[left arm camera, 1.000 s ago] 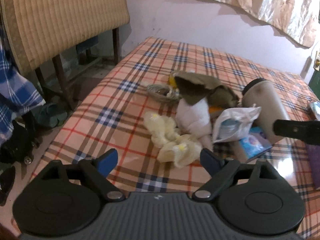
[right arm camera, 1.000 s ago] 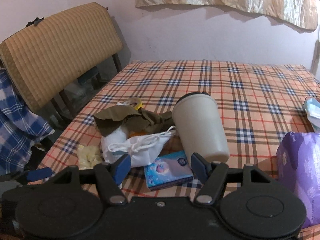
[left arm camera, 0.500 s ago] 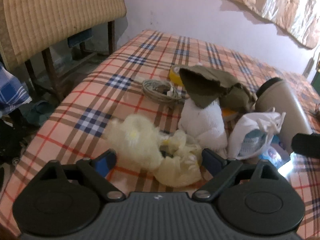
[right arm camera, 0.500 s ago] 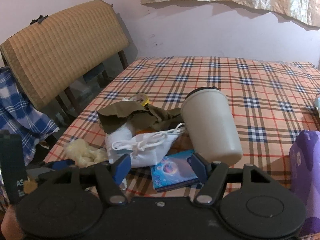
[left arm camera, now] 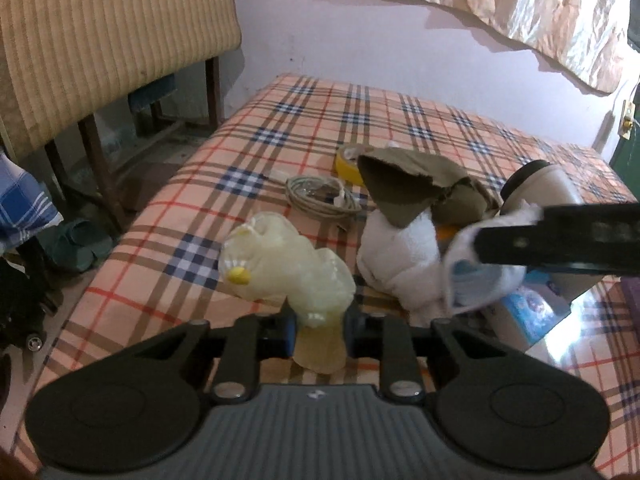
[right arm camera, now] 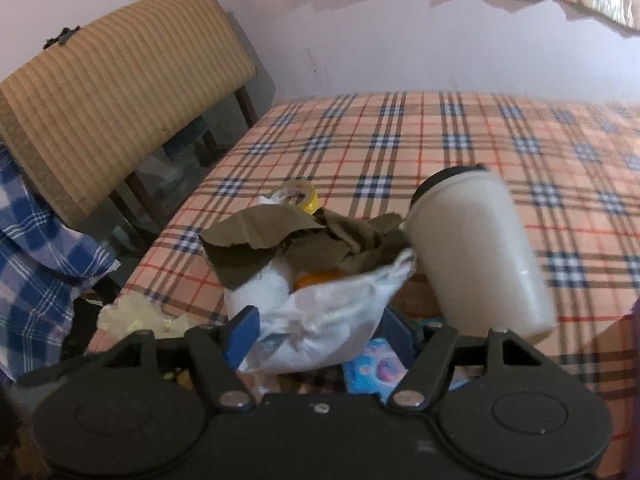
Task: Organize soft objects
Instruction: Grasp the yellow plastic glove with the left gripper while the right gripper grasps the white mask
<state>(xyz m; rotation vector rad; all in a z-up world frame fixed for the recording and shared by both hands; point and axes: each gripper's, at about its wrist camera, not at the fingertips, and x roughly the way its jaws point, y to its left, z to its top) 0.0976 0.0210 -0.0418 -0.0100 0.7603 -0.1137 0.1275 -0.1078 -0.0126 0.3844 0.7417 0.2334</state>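
Note:
My left gripper (left arm camera: 320,334) is shut on the lower end of a pale yellow soft toy (left arm camera: 288,264), which lies on the plaid-covered surface (left arm camera: 360,120). To its right, a white plush (left arm camera: 396,256) sits under an olive cloth (left arm camera: 408,184). The right gripper (right arm camera: 320,336) shows in the left wrist view as a black bar (left arm camera: 560,240). Its jaws are opening, and a white drawstring bag (right arm camera: 320,320) lies between the blue pads. I cannot see them pressing on it. The yellow toy (right arm camera: 132,316) shows at the right wrist view's lower left.
A cream tumbler (right arm camera: 476,248) lies tilted right of the bag, a blue tissue pack (right arm camera: 376,364) under it. A coiled cable (left arm camera: 320,196) and a yellow tape roll (left arm camera: 346,160) lie behind. A tan cushioned chair (left arm camera: 100,40) and a blue plaid cloth (right arm camera: 36,256) stand left.
The left gripper's jaws closed on the yellow toy, which now stands up between them. The right gripper moved forward, and the white bag now sits between its fingers.

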